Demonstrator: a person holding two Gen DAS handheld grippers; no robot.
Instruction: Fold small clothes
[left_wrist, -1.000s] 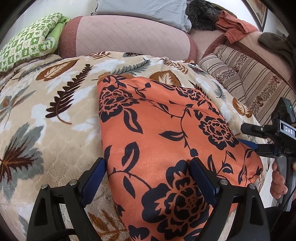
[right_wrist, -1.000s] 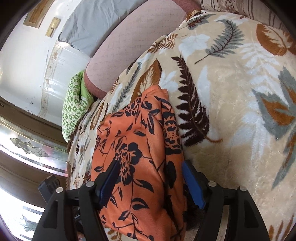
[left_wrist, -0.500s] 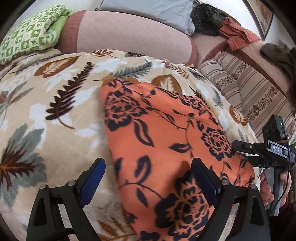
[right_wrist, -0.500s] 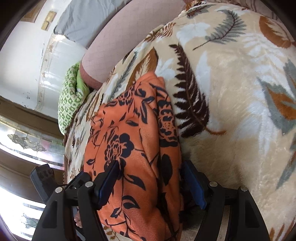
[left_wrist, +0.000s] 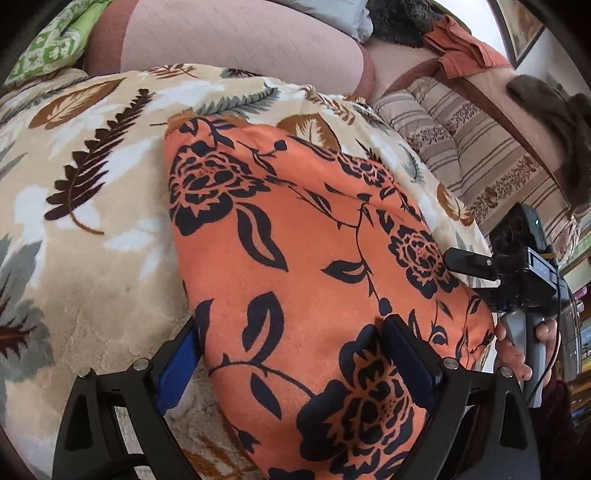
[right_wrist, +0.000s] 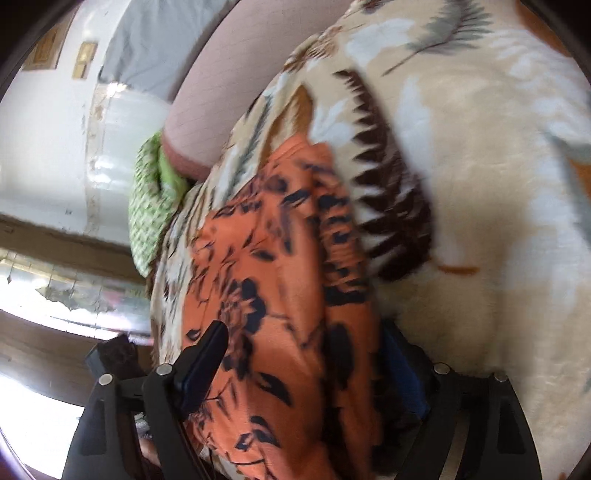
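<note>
An orange garment with black flowers (left_wrist: 303, 258) lies on a leaf-patterned beige blanket (left_wrist: 74, 229). My left gripper (left_wrist: 291, 354) is open, with the garment's near edge lying between its blue-padded fingers. My right gripper (right_wrist: 306, 365) is open too, its fingers on either side of the garment's (right_wrist: 273, 288) other near edge. The right gripper also shows at the right of the left wrist view (left_wrist: 517, 273), beside the garment's corner. The right wrist view is blurred by motion.
A pink bolster (left_wrist: 236, 40) and a green checked pillow (left_wrist: 48, 40) lie at the bed's head. A striped cushion (left_wrist: 480, 158) and more clothes (left_wrist: 461, 48) sit to the right. A white wall (right_wrist: 48, 122) shows in the right wrist view.
Both grippers have moved forward and lower over the garment's near edge. The garment now fills more of each view. Both jaws stay open.
</note>
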